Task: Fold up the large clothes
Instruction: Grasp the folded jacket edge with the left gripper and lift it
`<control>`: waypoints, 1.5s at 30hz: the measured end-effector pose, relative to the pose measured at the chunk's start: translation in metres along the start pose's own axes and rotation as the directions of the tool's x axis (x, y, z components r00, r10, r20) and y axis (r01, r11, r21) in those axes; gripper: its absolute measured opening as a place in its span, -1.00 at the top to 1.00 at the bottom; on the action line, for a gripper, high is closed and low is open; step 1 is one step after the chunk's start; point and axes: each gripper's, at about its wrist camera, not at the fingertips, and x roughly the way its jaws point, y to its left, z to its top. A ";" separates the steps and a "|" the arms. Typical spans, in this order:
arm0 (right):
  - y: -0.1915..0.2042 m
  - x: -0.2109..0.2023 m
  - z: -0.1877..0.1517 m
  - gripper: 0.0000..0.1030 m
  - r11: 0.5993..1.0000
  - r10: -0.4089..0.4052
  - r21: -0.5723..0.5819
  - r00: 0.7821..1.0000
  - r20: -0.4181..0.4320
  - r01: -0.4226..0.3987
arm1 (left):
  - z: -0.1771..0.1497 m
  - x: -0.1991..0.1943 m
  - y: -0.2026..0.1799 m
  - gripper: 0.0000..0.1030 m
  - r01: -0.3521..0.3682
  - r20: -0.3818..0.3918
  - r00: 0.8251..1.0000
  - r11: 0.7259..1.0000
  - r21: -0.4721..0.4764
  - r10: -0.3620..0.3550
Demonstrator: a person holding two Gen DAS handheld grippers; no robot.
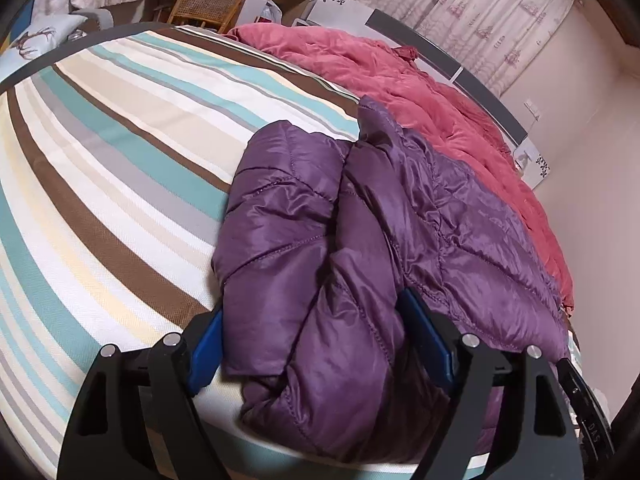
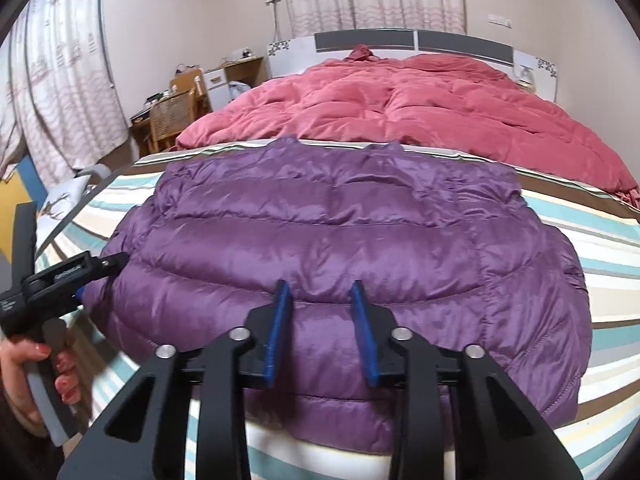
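Observation:
A purple quilted jacket point(image 2: 340, 240) lies spread flat on the striped bed, its near hem towards me. In the left wrist view its side is folded into a thick bundle point(image 1: 312, 280). My left gripper point(image 1: 316, 344) straddles that bundle, both blue pads touching the fabric and the right pad sunk into it. The right wrist view shows the same left gripper point(image 2: 96, 268) at the jacket's left edge, held by a hand point(image 2: 44, 376). My right gripper point(image 2: 320, 316) hovers over the near hem, jaws narrow. The fabric seen between its pads lies smooth, not puckered.
A pink duvet point(image 2: 400, 104) is heaped at the head of the bed against the headboard point(image 2: 416, 42). The striped sheet point(image 1: 120, 160) stretches left of the jacket. A wicker chair point(image 1: 208, 0) and a desk stand beyond the bed's far left corner, by the curtains.

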 end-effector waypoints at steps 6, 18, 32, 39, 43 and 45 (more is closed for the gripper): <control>0.006 0.023 -0.002 0.47 1.000 0.007 -0.014 0.997 -0.083 -0.009 | 0.002 0.003 0.001 -0.53 0.009 0.010 1.000 1.000 0.000 -0.009; 0.004 0.043 -0.014 0.47 1.000 0.008 -0.002 0.992 -0.122 -0.008 | -0.003 0.011 0.007 0.01 0.107 0.008 0.994 0.986 -0.127 -0.106; 0.003 0.041 -0.017 0.47 1.000 -0.006 -0.006 0.994 -0.113 0.006 | 0.009 -0.025 -0.037 0.64 0.109 0.159 0.982 0.993 -0.036 -0.102; -0.002 0.030 -0.016 0.47 0.999 0.014 0.047 0.997 -0.078 -0.010 | 0.017 -0.057 -0.075 0.66 0.073 0.242 0.965 0.991 0.114 -0.099; -0.014 0.010 -0.019 0.47 0.995 0.043 0.087 0.999 -0.028 -0.040 | 0.018 -0.073 -0.094 0.66 0.046 0.277 0.956 0.983 0.179 -0.095; -0.022 -0.001 -0.021 0.47 0.994 0.032 0.102 0.999 -0.011 -0.030 | 0.018 -0.080 -0.103 0.66 0.037 0.288 0.953 0.978 0.204 -0.096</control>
